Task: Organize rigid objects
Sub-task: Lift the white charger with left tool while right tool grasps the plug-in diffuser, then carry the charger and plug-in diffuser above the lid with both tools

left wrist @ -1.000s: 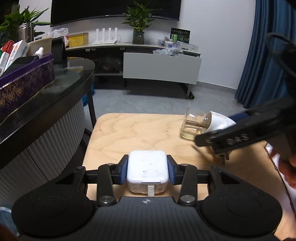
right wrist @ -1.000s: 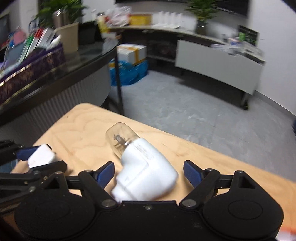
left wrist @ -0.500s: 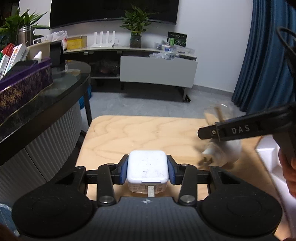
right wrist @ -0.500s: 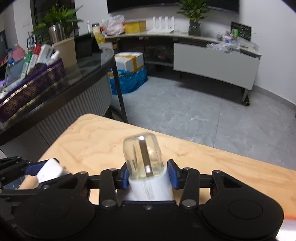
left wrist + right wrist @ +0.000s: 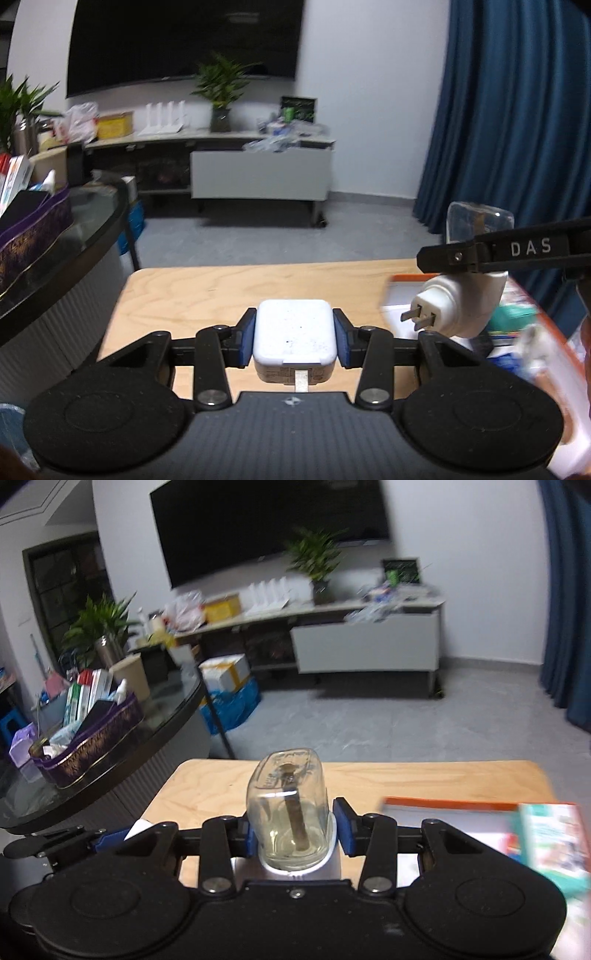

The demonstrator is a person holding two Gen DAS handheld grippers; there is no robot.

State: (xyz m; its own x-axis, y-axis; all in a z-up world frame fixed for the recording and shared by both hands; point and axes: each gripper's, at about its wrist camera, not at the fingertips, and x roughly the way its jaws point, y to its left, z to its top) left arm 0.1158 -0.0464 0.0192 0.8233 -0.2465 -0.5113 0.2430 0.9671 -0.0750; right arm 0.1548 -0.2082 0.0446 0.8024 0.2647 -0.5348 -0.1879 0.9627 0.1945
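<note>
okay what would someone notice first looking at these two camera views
Each gripper clamps a white plug-in: the left gripper holds a square charger above the wooden table, and the right gripper holds a plug-in vaporizer, clear bottle up. An orange-edged box sits at the table's right.

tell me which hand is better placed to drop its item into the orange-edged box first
Right, probably. The right gripper, clamped on the plug-in diffuser, hangs at the orange-edged box. The left gripper, clamped on the white charger, is over bare tabletop beside it.
</note>
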